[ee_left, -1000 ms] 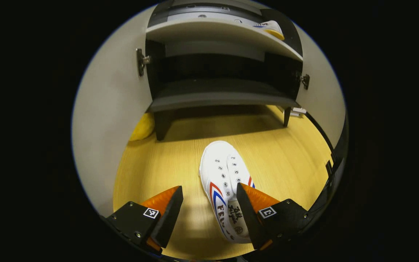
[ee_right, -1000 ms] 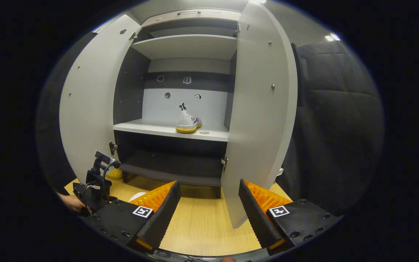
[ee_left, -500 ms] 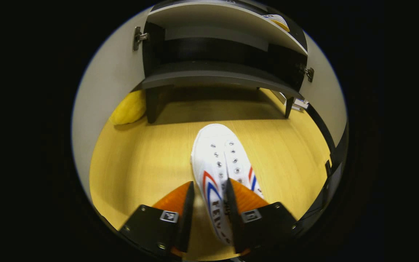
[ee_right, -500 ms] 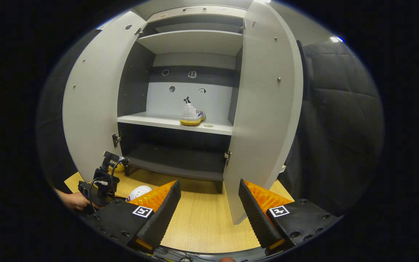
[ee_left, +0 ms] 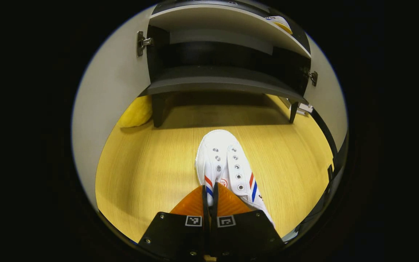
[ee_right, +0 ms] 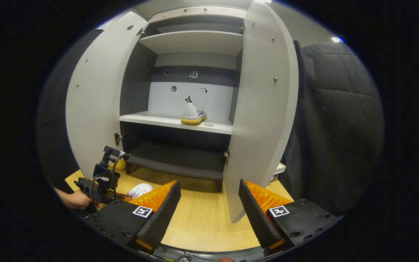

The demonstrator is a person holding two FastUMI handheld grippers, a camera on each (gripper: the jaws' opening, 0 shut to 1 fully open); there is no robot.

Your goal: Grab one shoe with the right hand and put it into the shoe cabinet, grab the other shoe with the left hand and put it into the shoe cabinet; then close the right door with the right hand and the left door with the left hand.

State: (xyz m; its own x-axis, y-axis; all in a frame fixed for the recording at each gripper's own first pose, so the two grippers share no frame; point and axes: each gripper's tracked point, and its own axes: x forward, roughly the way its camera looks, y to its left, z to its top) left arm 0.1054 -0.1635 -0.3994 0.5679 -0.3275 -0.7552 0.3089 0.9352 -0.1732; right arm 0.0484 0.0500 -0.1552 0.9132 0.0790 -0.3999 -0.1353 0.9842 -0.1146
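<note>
- On the far left of the right gripper view, a hand holds the left gripper low over the wooden floor.
- In the left gripper view, the left gripper has its two fingers squeezed nearly together. They pinch the side edge of the white shoe by its opening.
- That white shoe has red and blue stripes. It lies on the floor in front of the shoe cabinet, with its toe pointing at the cabinet.
- A yellow thing sits on the floor by the cabinet's left leg.
- The left door and the right door both stand open.
- The other shoe sits on the middle shelf, toward its right side.
- The right gripper has its fingers wide apart and holds nothing. It hangs in the air in front of the cabinet.
</note>
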